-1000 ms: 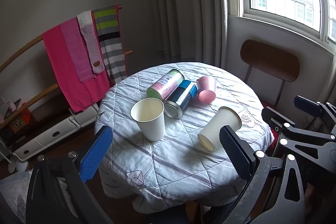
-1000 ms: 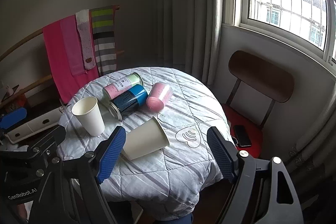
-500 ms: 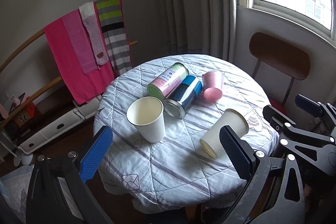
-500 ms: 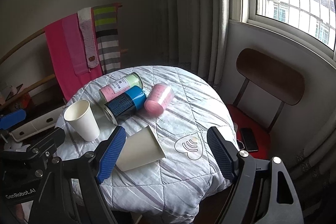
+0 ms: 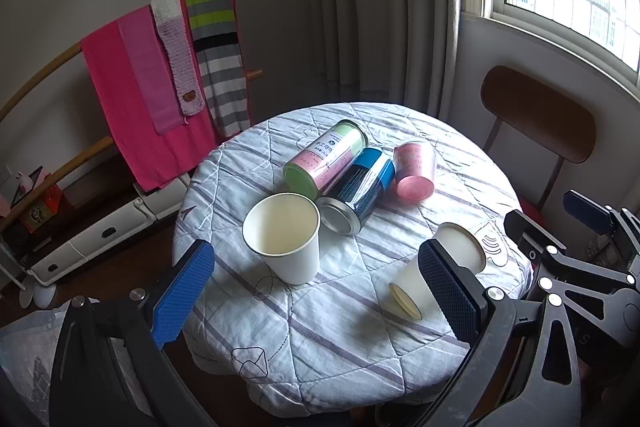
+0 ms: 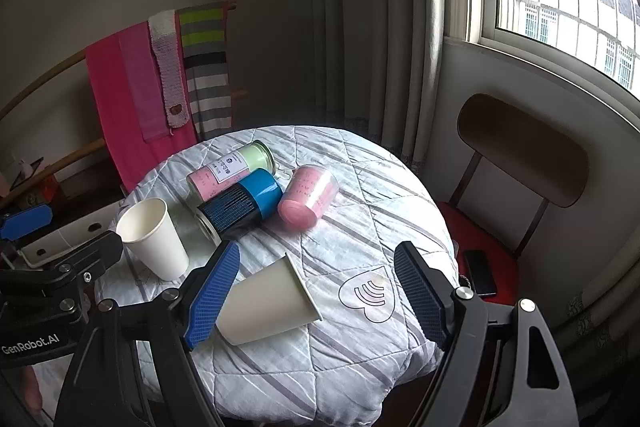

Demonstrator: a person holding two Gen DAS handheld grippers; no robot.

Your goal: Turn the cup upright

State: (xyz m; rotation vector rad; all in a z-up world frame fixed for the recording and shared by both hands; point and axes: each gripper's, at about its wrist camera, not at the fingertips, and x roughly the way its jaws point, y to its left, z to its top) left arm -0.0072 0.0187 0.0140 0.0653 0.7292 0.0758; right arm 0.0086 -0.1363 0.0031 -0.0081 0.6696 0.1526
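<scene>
Since a second ago both my cameras have drawn back a little, and the round table [image 6: 360, 347] with its quilted grey-striped cloth now sits lower in each frame. The only writing I can read is "GenRobot.AI" on the left gripper's body at the lower left of the right wrist view; the label on the pink-and-green tin [image 5: 326, 159] is too small to read. My left gripper [image 5: 316, 303] is spread wide with nothing between its pads. My right gripper [image 6: 316, 295] is equally wide open, and the tipped paper cup [image 6: 268, 303] lies on its side between the fingers at lower centre, untouched as far as I can tell. An upright paper cup [image 5: 286, 241] stands just beside a blue tin [image 5: 360, 193], with a pink cup [image 5: 414, 171] on its side. A wooden chair [image 6: 524, 155] stands under the window on the right.
</scene>
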